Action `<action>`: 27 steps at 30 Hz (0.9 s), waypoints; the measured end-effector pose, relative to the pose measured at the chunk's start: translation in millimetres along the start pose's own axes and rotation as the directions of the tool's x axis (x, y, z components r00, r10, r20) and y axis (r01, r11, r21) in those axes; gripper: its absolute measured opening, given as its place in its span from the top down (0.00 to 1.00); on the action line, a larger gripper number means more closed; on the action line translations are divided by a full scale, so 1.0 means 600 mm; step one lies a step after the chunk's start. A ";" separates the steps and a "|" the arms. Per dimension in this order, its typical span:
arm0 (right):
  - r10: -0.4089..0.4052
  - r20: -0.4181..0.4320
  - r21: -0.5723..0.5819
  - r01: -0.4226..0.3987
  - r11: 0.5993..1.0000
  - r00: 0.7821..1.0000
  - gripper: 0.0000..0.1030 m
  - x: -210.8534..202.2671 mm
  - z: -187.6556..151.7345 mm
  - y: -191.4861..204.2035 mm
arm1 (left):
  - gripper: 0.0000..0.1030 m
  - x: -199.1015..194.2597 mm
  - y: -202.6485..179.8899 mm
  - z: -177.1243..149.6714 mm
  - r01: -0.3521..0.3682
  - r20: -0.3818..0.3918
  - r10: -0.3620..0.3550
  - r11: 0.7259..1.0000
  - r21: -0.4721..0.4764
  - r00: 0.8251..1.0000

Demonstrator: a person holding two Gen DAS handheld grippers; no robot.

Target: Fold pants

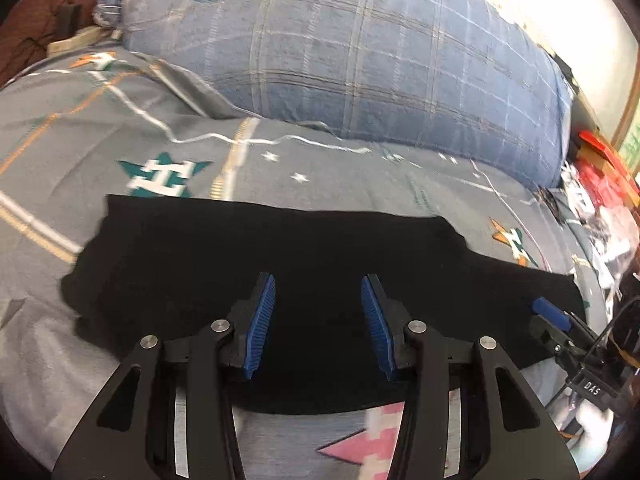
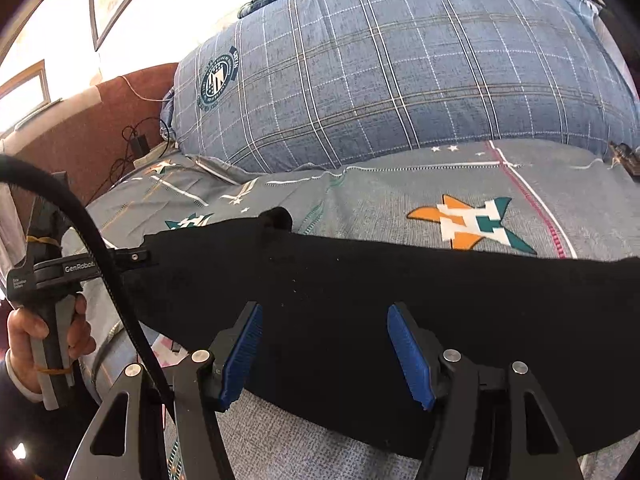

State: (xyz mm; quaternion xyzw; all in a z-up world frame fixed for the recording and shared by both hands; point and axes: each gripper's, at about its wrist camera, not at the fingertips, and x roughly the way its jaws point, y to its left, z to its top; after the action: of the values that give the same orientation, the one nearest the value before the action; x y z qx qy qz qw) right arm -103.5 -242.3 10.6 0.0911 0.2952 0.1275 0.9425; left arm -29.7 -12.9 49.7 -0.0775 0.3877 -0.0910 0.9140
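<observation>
Black pants [image 1: 280, 264] lie flat in a folded band across the grey patterned bedsheet [image 1: 72, 136]. In the right wrist view the pants [image 2: 400, 300] stretch from left to right edge. My left gripper [image 1: 318, 304] is open and empty, its blue pads just above the near part of the pants. My right gripper [image 2: 325, 332] is open and empty, over the pants' near edge. The right gripper also shows at the right of the left wrist view [image 1: 554, 316], at the pants' right end. The left gripper's handle [image 2: 60, 276] shows at left, held by a hand.
A large blue plaid pillow [image 1: 380, 48] lies behind the pants, also in the right wrist view [image 2: 400, 68]. A brown headboard [image 2: 100, 120] with cables stands at the left. Red and clear clutter [image 1: 600, 184] sits off the bed's right side. A black cable [image 2: 100, 264] arcs near the handle.
</observation>
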 end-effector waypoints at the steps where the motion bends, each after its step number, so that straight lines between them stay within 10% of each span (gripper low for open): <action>1: 0.009 -0.001 -0.007 -0.009 1.000 1.000 0.39 0.003 0.002 0.004 | 0.57 -0.002 0.013 -0.001 -0.013 0.002 0.013 1.000 -0.017 1.000; 13: -0.005 -0.040 -0.068 0.003 0.998 0.999 0.39 0.008 -0.015 0.017 | 0.57 0.010 0.070 -0.016 -0.158 -0.037 0.155 0.983 -0.093 0.987; 20: -0.096 -0.024 -0.008 0.096 0.995 0.995 0.39 -0.056 -0.036 -0.036 | 0.57 0.007 -0.044 -0.022 0.065 -0.042 -0.063 0.996 0.063 0.997; 27: -0.139 -0.010 0.170 0.139 0.976 0.990 0.39 -0.147 -0.077 -0.119 | 0.57 0.039 -0.196 -0.008 0.269 -0.177 -0.226 0.922 0.279 0.958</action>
State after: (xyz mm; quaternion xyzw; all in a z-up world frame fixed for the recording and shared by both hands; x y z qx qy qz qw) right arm -186.9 -331.8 2.8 0.1507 0.3098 0.0355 0.9381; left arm -29.7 -133.0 55.5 0.0206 0.4203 -0.2689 0.8664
